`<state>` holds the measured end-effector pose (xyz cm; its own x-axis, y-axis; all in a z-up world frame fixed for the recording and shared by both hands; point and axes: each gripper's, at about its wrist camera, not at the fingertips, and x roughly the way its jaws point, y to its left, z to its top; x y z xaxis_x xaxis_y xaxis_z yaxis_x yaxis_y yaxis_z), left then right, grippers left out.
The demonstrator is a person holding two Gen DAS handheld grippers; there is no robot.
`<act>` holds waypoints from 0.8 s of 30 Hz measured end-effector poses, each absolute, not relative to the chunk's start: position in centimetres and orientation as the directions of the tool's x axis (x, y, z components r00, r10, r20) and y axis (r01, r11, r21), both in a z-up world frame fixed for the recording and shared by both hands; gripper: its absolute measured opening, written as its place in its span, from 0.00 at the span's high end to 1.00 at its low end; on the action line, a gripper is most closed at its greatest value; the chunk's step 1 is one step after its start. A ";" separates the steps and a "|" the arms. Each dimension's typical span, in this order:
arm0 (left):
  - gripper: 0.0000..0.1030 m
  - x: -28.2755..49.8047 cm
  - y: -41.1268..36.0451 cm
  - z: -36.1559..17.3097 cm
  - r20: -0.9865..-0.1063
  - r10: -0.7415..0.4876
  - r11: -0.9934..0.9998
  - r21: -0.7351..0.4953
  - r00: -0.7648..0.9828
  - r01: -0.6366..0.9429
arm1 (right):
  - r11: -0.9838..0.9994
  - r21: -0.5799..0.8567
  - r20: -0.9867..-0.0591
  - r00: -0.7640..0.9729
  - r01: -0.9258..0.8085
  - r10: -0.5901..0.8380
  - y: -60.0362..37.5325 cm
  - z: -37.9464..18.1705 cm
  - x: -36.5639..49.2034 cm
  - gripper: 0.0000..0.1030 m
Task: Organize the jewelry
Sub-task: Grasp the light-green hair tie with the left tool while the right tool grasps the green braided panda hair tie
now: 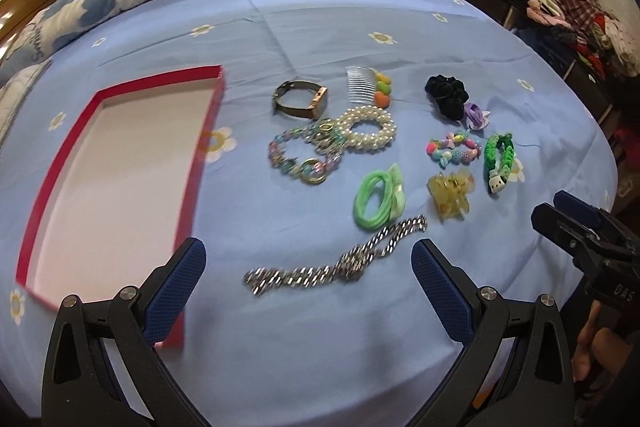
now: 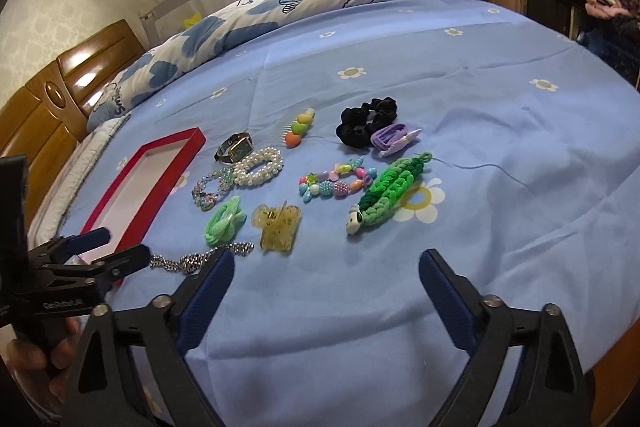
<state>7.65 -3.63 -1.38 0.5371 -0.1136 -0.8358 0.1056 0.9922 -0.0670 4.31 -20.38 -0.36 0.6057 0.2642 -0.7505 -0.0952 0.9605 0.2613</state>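
On the bed point(image 1: 360, 27): jewelry and hair pieces lie spread out.
Box point(image 1: 120, 163): one, red-rimmed, left.
Chain point(image 1: 332, 263): one, silver, nearest.
Watch point(image 1: 300, 99): one.
Left claw point(image 1: 308, 287): open, empty.
Right claw point(image 2: 326, 287): open, empty.

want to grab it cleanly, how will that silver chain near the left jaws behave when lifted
The silver chain lies in a loose, kinked line on the bedsheet, so it will probably go limp and dangle from wherever it is pinched. Its thick metal links suggest it is heavy for its size. The shiny links may slip, so a mid-length pinch seems safer.
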 end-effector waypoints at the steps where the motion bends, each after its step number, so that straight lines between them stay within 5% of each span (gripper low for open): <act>1: 0.01 8.0 -3.8 -1.5 -0.837 -0.123 0.991 -0.074 0.533 0.113 | 0.963 0.254 -0.754 0.604 -0.094 0.258 -20.4 -0.5 4.6 0.14; 13: 0.05 12.1 -6.0 -3.8 -0.867 -0.216 0.972 -0.148 0.449 0.181 | 0.969 0.246 -0.796 0.570 -0.005 0.205 -22.5 -3.0 9.8 0.26; 18: 0.29 13.0 -6.4 -5.1 -0.886 -0.229 0.968 -0.164 0.403 0.191 | 0.978 0.208 -0.824 0.539 -0.002 0.176 -22.1 -4.8 11.1 0.45; 24: 0.73 13.0 -6.4 -5.6 -0.890 -0.238 0.964 -0.168 0.389 0.206 | 0.977 0.214 -0.810 0.559 0.000 0.177 -22.6 -4.8 10.6 0.69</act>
